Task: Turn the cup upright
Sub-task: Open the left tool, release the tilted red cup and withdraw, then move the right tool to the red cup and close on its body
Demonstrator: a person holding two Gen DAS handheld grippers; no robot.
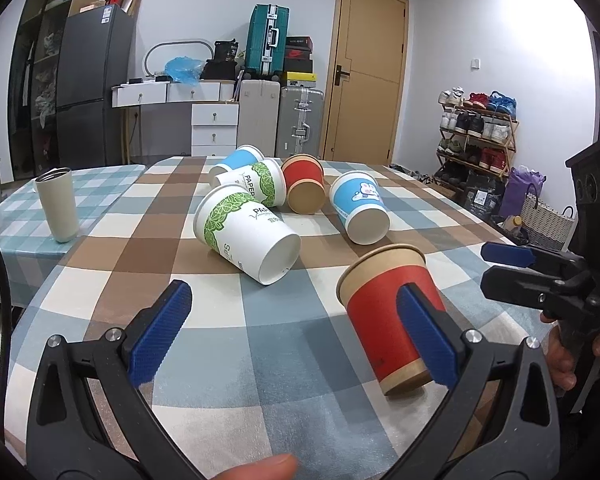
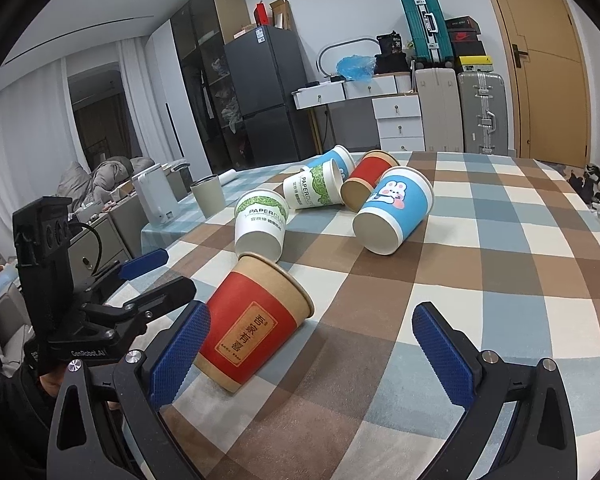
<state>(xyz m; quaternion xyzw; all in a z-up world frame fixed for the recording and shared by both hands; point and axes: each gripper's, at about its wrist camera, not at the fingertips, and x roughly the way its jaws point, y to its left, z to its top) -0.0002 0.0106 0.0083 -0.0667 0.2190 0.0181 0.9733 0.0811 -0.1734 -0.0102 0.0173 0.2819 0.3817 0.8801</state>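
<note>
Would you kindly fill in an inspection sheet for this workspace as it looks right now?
Surface: table under a checked cloth.
Job's things: near red cup lying on its side; five more paper cups lying behind it: green cup, second green cup, far red cup, rabbit cup, far blue cup.
Clutter: steel tumbler standing upright at the left.
Grippers: left gripper open, near red cup by its right finger; right gripper open, empty.
Cables: black cable on the left gripper's body.
Surroundings: fridge, suitcases, door, shoe rack.
</note>
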